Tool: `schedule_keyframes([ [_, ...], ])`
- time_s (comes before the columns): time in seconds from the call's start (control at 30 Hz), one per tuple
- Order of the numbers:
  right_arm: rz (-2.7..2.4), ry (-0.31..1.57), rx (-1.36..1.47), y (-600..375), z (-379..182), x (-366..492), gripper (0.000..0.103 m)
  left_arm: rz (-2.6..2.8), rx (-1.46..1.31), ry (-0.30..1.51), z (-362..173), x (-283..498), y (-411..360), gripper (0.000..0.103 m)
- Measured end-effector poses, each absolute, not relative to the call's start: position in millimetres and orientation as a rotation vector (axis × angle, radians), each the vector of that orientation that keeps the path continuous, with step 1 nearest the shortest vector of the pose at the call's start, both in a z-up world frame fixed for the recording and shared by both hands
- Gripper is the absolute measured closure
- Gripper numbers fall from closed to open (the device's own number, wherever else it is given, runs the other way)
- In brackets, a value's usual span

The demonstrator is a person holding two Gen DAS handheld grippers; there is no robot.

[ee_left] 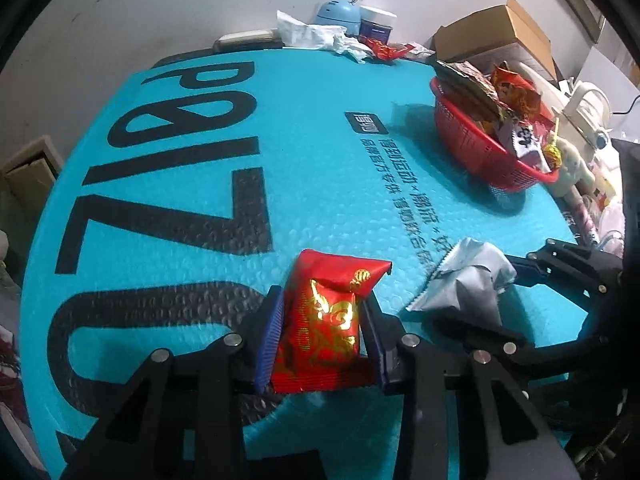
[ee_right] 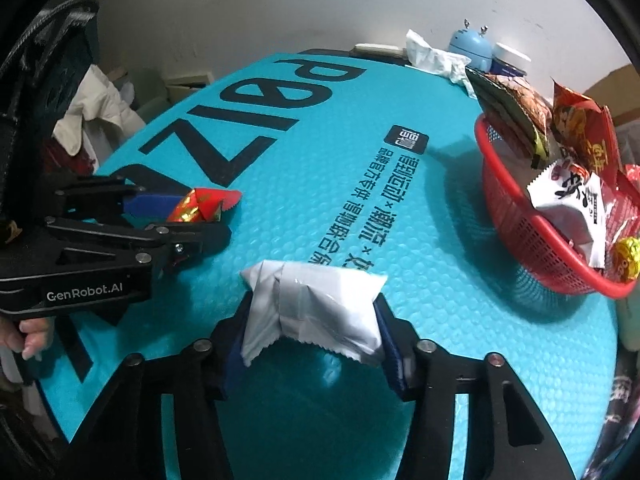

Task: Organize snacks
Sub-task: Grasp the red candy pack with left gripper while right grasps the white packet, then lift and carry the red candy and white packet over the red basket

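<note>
Turquoise bubble mat point(ee_left: 320, 184) covers your desk. Your left hand-held gripper point(ee_left: 320, 332) is clamped on one red-and-gold snack packet point(ee_left: 324, 320), held low over the mat. Your right hand-held gripper point(ee_right: 316, 332) pinches one white snack packet point(ee_right: 312, 312) alongside. Farther right, one red basket point(ee_right: 520, 216) sits on the mat, holding several snack bags.
</note>
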State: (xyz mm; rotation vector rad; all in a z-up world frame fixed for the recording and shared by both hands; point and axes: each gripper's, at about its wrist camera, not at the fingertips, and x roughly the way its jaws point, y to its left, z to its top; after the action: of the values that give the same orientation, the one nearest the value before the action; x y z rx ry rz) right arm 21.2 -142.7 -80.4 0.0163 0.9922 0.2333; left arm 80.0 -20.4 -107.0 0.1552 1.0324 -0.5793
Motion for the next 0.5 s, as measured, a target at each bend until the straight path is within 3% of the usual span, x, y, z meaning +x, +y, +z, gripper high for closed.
schedule_keyframes([
  [0.17,0.252,0.983,0.032,-142,-77,14,0.052,-0.609,0.133,1.046,-103,72,-20,0.066],
  [0.2,0.257,0.979,0.045,-143,-75,11,0.052,-0.610,0.132,1.041,-101,70,-20,0.072],
  [0.5,0.251,0.945,0.073,-150,-64,-5,0.052,-0.632,0.114,1.031,-93,54,-22,0.073],
])
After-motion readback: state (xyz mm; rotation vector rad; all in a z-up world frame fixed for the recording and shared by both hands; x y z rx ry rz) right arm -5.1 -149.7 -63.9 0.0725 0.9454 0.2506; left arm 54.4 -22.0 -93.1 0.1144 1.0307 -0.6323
